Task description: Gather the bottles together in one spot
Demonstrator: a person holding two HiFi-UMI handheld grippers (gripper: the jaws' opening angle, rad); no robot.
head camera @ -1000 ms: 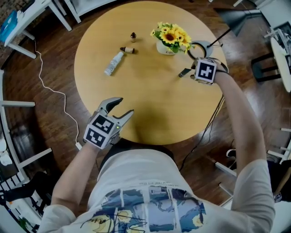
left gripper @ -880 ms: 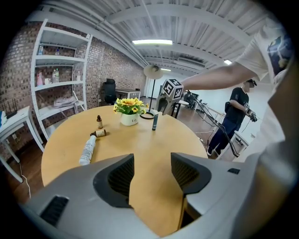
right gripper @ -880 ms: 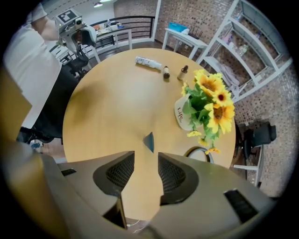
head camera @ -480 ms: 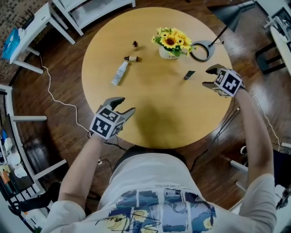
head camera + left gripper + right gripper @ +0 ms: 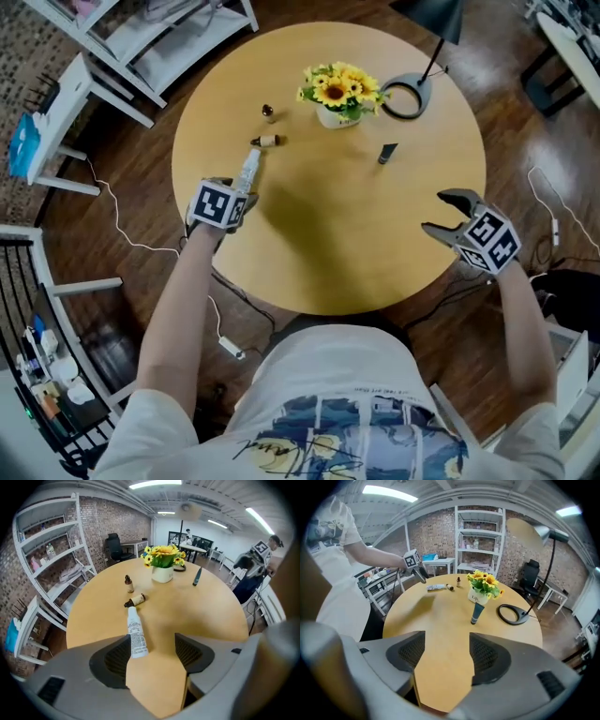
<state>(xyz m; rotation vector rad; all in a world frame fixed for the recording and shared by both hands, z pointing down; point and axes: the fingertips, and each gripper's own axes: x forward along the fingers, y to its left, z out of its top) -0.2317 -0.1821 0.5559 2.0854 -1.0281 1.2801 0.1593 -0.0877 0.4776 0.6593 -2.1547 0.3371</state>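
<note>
The round table is showing a plain honey-tan top, and the white pot is carrying yellow sunflowers with dark centres and green leaves. Left of the pot, the standing small bottle and the lying small bottle are showing amber-brown with dark caps, while the long bottle is showing white with fine dark print. Right of the pot, the tube is looking dark teal and the lamp base black.

Bottles, 4 total:
- 1 white plastic squeeze bottle
- 2 small brown dropper bottles
- 1 dark teal tube-shaped bottle

Other:
- 1 round light wooden table
- 1 white pot of yellow sunflowers
- 1 black lamp with a ring-shaped base
</note>
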